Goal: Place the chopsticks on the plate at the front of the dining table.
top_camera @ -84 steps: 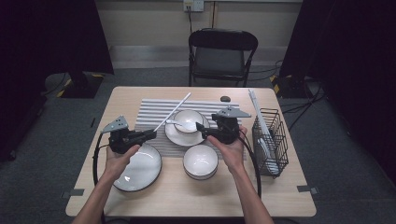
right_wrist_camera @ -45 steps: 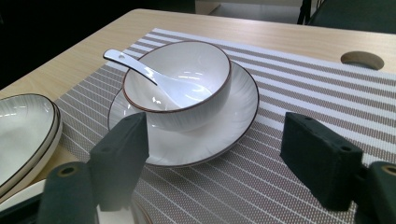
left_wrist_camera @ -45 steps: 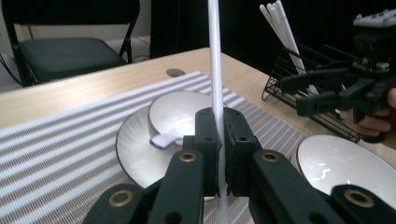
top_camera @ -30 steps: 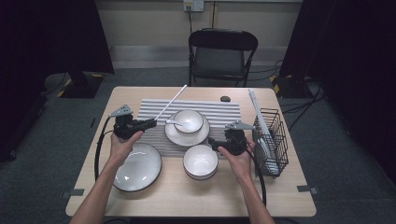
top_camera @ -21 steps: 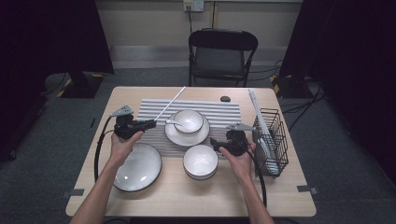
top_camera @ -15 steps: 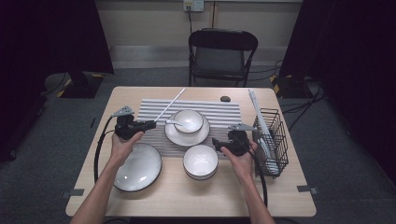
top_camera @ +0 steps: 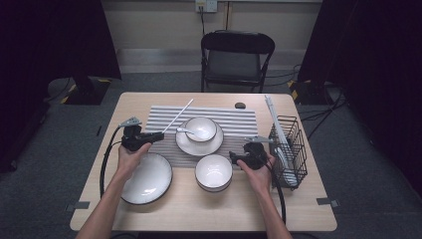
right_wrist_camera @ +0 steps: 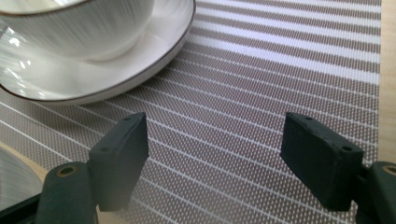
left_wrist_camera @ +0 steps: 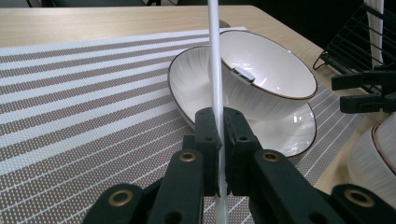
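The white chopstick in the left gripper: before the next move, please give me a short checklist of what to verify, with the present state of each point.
1. Left gripper shut on the white chopstick: ok, both pads press the stick.
2. Chopstick seated straight between the pads: ok, it runs along the jaws in the left gripper view.
3. Chopstick tip free of the small bowl on the saucer: cannot tell; in the high view it passes beside the rim.
4. Right gripper open, with nothing between its pads: ok.
5. Right gripper apart from the front bowl: ok, a gap shows in the high view.
6. Spoon resting in the small bowl: ok.
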Motion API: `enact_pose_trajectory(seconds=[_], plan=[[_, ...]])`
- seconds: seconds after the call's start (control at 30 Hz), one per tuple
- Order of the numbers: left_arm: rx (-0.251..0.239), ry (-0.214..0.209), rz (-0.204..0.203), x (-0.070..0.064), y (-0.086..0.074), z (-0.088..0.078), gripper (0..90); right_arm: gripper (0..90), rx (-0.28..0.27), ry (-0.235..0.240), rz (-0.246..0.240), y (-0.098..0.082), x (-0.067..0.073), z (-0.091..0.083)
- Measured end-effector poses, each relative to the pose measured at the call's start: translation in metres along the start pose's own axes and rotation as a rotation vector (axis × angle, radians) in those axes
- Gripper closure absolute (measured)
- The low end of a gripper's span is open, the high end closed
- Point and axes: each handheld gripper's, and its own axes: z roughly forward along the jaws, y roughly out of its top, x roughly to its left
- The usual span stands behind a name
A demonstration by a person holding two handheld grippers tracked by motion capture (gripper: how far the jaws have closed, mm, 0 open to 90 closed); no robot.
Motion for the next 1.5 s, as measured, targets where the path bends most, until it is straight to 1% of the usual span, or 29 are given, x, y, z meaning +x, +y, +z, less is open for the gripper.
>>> enact_pose_trajectory(seconds=[0.07, 0.1, 0.13, 0.17, 0.2, 0.23, 0.33, 0.37, 0.4, 0.43, 0.47, 0.5, 0.53, 0.57, 0.63, 0.7, 0.73, 0.77, 0.8, 0.87, 0.97, 1.0, 1.03, 1.07, 1.1, 1.2, 1.33, 1.5], plan=[[0.011, 0.005, 0.001, 0.000, -0.001, 0.002, 85.7, 22.4, 0.010, -0.009, -0.010, -0.001, 0.002, 0.001], [0.015, -0.002, -0.004, 0.001, -0.002, 0.003, 85.7, 22.6, 0.010, -0.008, -0.011, -0.001, 0.003, 0.002], [0.008, -0.014, -0.016, 0.001, -0.002, 0.004, 85.7, 22.8, 0.009, -0.010, -0.014, -0.001, 0.004, 0.003], [0.006, -0.013, -0.018, 0.001, -0.003, 0.005, 85.7, 22.9, 0.009, -0.010, -0.020, -0.001, 0.005, 0.003], [0.015, -0.005, -0.011, 0.000, -0.002, 0.006, 85.7, 22.9, 0.012, -0.009, -0.020, -0.001, 0.005, 0.004], [0.014, -0.008, -0.016, 0.000, -0.003, 0.007, 85.7, 22.8, 0.019, -0.003, -0.021, -0.002, 0.006, 0.005], [0.022, -0.011, -0.024, 0.001, -0.004, 0.009, 85.7, 22.4, 0.031, -0.018, -0.031, -0.003, 0.006, 0.007], [0.025, -0.011, -0.023, 0.002, -0.004, 0.009, 85.7, 22.3, 0.036, -0.016, -0.025, -0.004, 0.005, 0.008], [0.029, 0.002, -0.023, 0.002, -0.005, 0.010, 85.7, 22.4, 0.038, -0.016, -0.027, -0.004, 0.005, 0.008], [0.030, 0.003, -0.025, 0.003, -0.005, 0.010, 85.7, 22.3, 0.043, -0.026, -0.031, -0.004, 0.006, 0.009], [0.033, 0.014, -0.025, 0.002, -0.005, 0.010, 85.7, 22.2, 0.046, -0.026, -0.034, -0.005, 0.006, 0.009], [0.038, 0.018, -0.017, 0.002, -0.005, 0.011, 85.7, 22.2, 0.049, -0.025, -0.033, -0.005, 0.006, 0.009], [0.045, 0.016, -0.015, 0.002, -0.005, 0.011, 85.7, 22.1, 0.053, -0.029, -0.040, -0.006, 0.007, 0.010], [0.041, 0.013, -0.020, 0.001, -0.005, 0.012, 85.6, 21.9, 0.055, -0.040, -0.051, -0.006, 0.007, 0.011], [0.039, 0.017, -0.023, 0.001, -0.006, 0.012, 85.6, 21.8, 0.060, -0.026, -0.046, -0.008, 0.006, 0.012], [0.042, 0.017, -0.018, 0.001, -0.006, 0.013, 85.6, 22.1, 0.060, -0.039, -0.044, -0.009, 0.006, 0.014], [0.043, 0.016, -0.020, 0.001, -0.006, 0.014, 85.6, 22.5, 0.051, -0.043, -0.044, -0.010, 0.006, 0.014], [0.044, 0.017, -0.022, 0.001, -0.006, 0.014, 85.6, 22.2, 0.057, -0.047, -0.043, -0.012, 0.006, 0.015], [0.051, 0.020, -0.019, 0.001, -0.006, 0.014, 85.6, 22.5, 0.051, -0.047, -0.051, -0.013, 0.005, 0.015], [0.060, 0.025, -0.016, 0.002, -0.007, 0.016, 85.5, 22.4, 0.047, -0.048, -0.050, -0.014, 0.006, 0.015], [0.065, 0.022, -0.021, 0.002, -0.008, 0.017, 85.5, 22.1, 0.042, -0.056, -0.068, -0.015, 0.006, 0.015], [0.065, 0.024, -0.020, 0.001, -0.008, 0.018, 85.6, 21.8, 0.038, -0.063, -0.081, -0.016, 0.007, 0.015], [0.068, 0.022, -0.018, 0.000, -0.008, 0.019, 85.5, 21.8, 0.036, -0.065, -0.080, -0.017, 0.007, 0.015], [0.076, 0.030, -0.019, 0.000, -0.008, 0.020, 85.6, 21.8, 0.034, -0.066, -0.079, -0.017, 0.007, 0.015], [0.074, 0.034, -0.025, 0.000, -0.008, 0.021, 85.6, 21.8, 0.035, -0.066, -0.076, -0.017, 0.008, 0.015], [0.084, 0.024, -0.019, -0.001, -0.009, 0.025, 85.6, 21.8, 0.035, -0.066, -0.076, -0.017, 0.008, 0.015], [0.094, 0.029, -0.017, -0.003, -0.010, 0.029, 85.6, 21.8, 0.036, -0.067, -0.074, -0.017, 0.008, 0.015], [0.096, 0.029, -0.028, -0.005, -0.010, 0.034, 85.6, 21.8, 0.034, -0.067, -0.077, -0.017, 0.008, 0.015]])
